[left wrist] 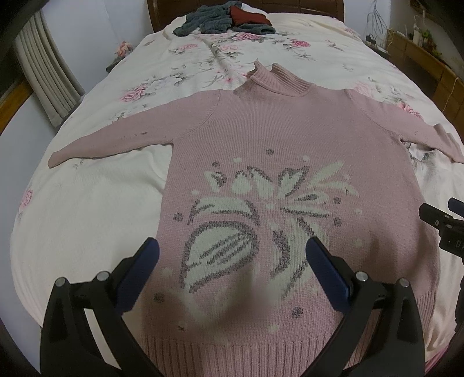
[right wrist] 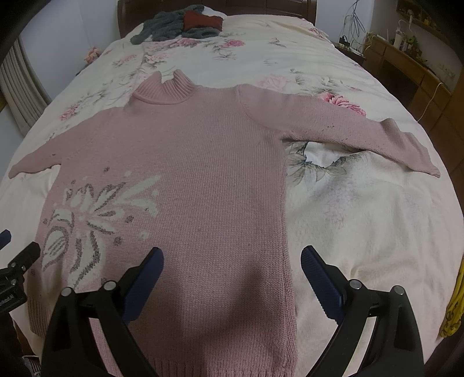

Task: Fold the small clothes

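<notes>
The pink sweater (left wrist: 290, 162) lay face up and flat on the bed (left wrist: 87, 208), its ribbed collar (left wrist: 275, 79) pointing toward the headboard and both sleeves drawn straight out to the sides, a layout that seemed meant to leave every fold line open to reach. The left sleeve (left wrist: 116, 136) stretched toward one edge of the bed and the right sleeve (right wrist: 362, 136) toward the other, neither one tucked under the body. The hem (left wrist: 232, 353) sat nearest the person, so both tools could work from the near end. The left tool (left wrist: 232, 261) hung over the lower front, above the knitted leaf pattern (left wrist: 232, 232), with its jaws spread wide and nothing between them. The right tool (right wrist: 232, 266) hung over the plain half of the front beside the sweater's right side edge, likewise spread and empty. Judging by this, folding had not yet begun, and the likely first move was to bring a sleeve or a side in toward the middle. A heap of grey and red clothes (left wrist: 226, 16) rested well apart near the headboard, probably kept there so it would not crowd the working area.
</notes>
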`<control>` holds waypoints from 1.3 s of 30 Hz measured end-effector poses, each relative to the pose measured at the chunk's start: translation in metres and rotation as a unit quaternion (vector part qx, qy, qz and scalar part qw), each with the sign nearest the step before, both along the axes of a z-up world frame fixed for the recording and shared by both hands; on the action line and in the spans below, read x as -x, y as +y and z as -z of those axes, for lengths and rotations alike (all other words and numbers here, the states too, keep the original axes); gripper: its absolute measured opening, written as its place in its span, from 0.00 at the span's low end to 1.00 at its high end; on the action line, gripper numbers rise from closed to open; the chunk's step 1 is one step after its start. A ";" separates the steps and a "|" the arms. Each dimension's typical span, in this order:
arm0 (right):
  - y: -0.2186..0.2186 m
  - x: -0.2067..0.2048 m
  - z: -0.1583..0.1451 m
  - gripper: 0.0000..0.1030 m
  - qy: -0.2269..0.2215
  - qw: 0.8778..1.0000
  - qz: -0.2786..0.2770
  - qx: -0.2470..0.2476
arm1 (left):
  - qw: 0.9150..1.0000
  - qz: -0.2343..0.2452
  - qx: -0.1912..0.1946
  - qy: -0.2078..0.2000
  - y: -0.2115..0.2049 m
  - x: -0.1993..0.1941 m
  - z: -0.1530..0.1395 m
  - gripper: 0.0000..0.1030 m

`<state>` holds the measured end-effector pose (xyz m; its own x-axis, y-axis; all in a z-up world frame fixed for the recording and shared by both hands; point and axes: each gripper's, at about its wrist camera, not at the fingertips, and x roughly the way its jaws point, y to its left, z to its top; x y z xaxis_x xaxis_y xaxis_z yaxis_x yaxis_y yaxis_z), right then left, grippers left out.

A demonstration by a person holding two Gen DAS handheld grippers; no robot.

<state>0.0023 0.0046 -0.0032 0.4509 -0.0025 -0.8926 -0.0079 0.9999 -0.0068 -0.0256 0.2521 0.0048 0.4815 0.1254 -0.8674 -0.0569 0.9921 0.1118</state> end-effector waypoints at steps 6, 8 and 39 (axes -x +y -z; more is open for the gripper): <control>0.001 0.000 0.001 0.93 0.000 1.000 -0.001 0.001 | 1.000 -0.001 -0.001 -0.001 0.000 0.000 0.000 0.97; 0.002 0.001 0.001 0.93 -0.001 1.000 0.000 0.000 | 1.000 -0.001 -0.001 -0.001 0.000 0.001 0.000 0.97; -0.238 -0.099 -0.043 0.93 -0.020 0.988 0.146 0.040 | 0.996 0.074 0.040 -0.039 -0.106 -0.104 -0.013 0.97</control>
<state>0.1017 -0.2335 0.0401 0.4554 -0.2081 -0.8656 0.2833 0.9556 -0.0807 0.0779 0.1464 0.0176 0.5561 -0.0196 -0.8309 0.0853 0.9958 0.0336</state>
